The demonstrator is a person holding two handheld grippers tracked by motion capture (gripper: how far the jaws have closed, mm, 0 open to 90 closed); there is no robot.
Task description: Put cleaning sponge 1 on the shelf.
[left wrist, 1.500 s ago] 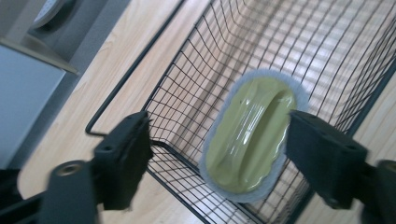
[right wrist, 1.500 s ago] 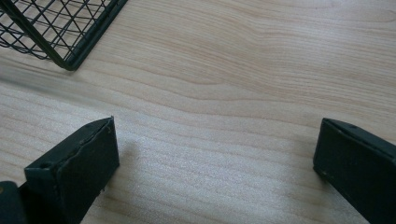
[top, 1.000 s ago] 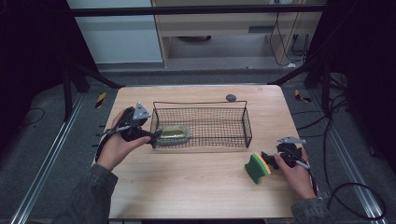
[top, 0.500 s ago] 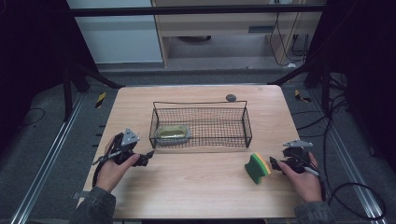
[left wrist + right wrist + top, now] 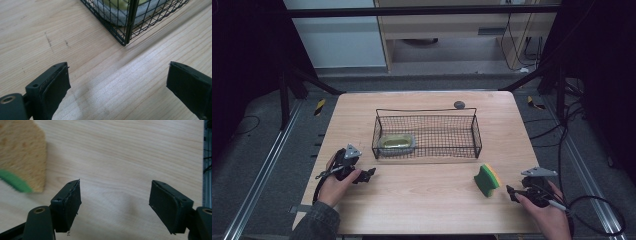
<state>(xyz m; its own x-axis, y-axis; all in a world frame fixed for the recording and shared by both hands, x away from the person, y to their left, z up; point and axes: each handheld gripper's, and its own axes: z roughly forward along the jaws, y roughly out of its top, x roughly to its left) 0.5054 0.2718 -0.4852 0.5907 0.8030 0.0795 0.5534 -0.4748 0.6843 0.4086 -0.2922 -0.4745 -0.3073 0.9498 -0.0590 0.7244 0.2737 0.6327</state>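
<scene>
Two grippers rest low over the wooden table (image 5: 422,200), each held in one hand. The left gripper (image 5: 368,174) stands with its jaws spread wide and nothing between them; the black wire basket (image 5: 427,134) sits just ahead of its tips, with a yellow-green sponge (image 5: 396,142) lying in the near corner. The right gripper (image 5: 511,191) is unloaded, its jaws having just been closing, still apart over bare wood. The green-and-yellow sponge (image 5: 487,179) stands on edge near its tips, untouched.
</scene>
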